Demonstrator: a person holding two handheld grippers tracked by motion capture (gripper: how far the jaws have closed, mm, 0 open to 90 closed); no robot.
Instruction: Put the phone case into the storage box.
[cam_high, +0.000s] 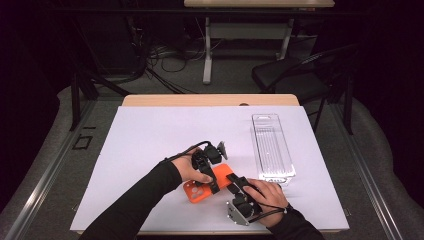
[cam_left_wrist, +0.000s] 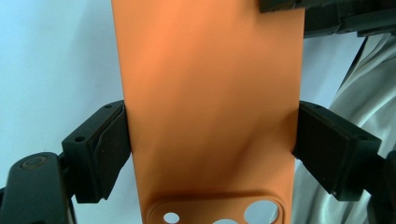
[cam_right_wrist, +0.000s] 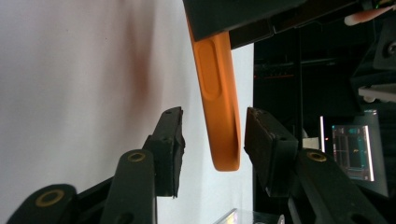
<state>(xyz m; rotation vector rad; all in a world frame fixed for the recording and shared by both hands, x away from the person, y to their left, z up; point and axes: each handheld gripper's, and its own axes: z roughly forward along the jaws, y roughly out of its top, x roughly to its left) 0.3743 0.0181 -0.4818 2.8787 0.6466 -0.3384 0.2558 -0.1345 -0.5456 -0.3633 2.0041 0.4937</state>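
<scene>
Black long sleeves (cam_high: 145, 197), black grippers with brass-ringed pivots (cam_right_wrist: 50, 197), grey triangular plate (cam_high: 235, 212), thin black trailing cables (cam_high: 182, 152)

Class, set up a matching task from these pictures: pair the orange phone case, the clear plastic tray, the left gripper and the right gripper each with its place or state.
Things:
1. orange phone case
2. clear plastic tray
3. left gripper
4. right gripper

States:
A. jaws open around the case's end, one pad apart from it
B. lying empty on the white table sheet
C. held between both grippers
D. shut on the case's two long edges

Pairs: 1-C, 2-B, 3-D, 4-A
</scene>
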